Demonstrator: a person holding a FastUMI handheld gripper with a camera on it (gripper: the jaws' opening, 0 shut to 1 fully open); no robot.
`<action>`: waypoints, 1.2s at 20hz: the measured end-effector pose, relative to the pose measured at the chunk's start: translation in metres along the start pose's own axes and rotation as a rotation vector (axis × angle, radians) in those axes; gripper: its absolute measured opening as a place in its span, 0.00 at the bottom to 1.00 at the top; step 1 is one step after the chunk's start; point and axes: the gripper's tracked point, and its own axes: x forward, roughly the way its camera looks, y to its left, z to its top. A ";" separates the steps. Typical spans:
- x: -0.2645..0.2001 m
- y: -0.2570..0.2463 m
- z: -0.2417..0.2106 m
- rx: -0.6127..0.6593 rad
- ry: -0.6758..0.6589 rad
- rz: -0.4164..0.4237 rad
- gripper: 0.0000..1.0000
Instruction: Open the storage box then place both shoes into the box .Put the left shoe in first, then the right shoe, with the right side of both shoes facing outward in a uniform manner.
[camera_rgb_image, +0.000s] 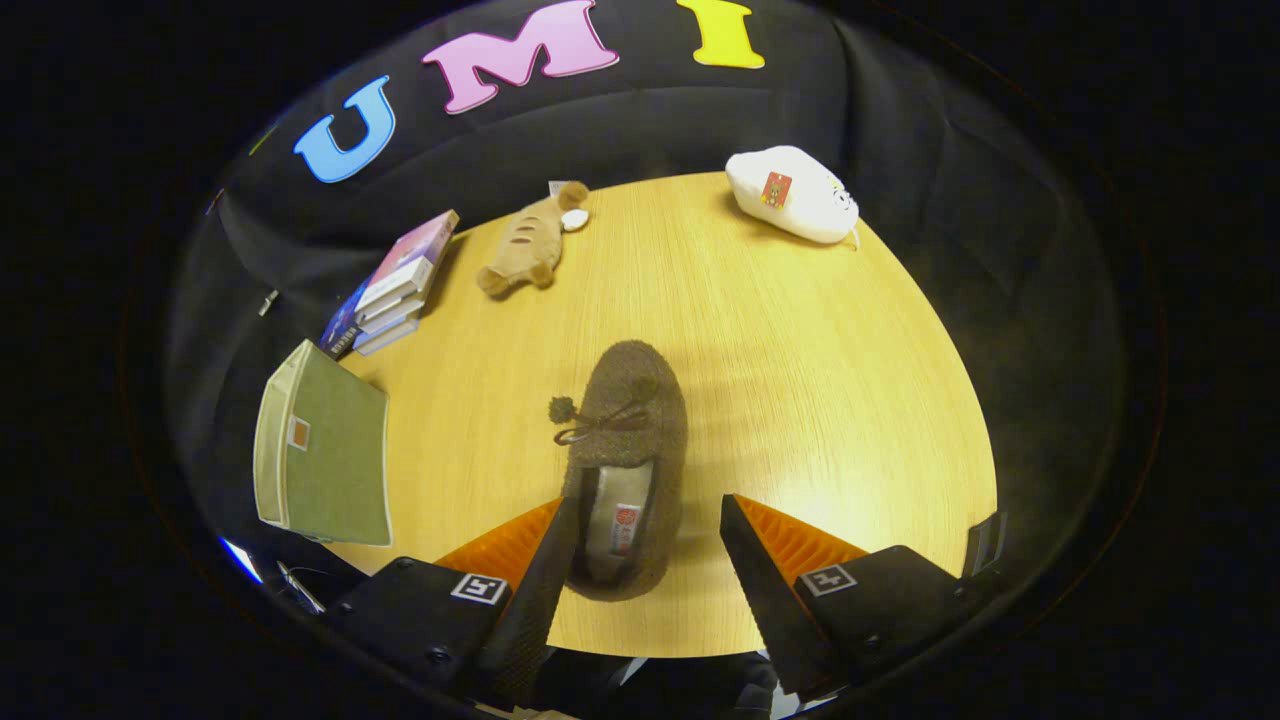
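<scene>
Gripper view: round wooden table (820, 400), pale yellow grain, set against the black cloth wall of the booth. Gripper (648, 525) hangs low over the near part of the table, jaws spread wide apart, gripping nothing. One shoe, a fuzzy grey-brown slipper (630, 440) with a small pompom and bow on its upper, lies flat on the table with its toe pointing away from the gripper and its heel opening toward it. The heel end sits between the fingers, hard by the left finger (545, 560), which overlaps the slipper's edge in the view; whether it touches cannot be told. The right finger (750, 560) stands clear of the slipper, bare table showing between them. A label patch shows inside the slipper's insole. Storage box (325, 455), green fabric with a pale rim and a small tag on its face, rests at the table's left edge, well apart from the slipper and off to the left of the fingers; its lid appears closed. Beyond the box, a short stack of books (395, 285). Further on, a tan plush toy (530, 245) lying near the far left rim. A white plush toy (795, 195) at the far right rim, well beyond the fingers.
</scene>
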 end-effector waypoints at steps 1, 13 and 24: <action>0.020 0.001 -0.003 -0.009 0.014 -0.005 0.84; 0.073 -0.006 -0.006 -0.051 0.091 -0.075 0.10; 0.021 0.045 0.013 0.005 -0.003 -0.017 0.05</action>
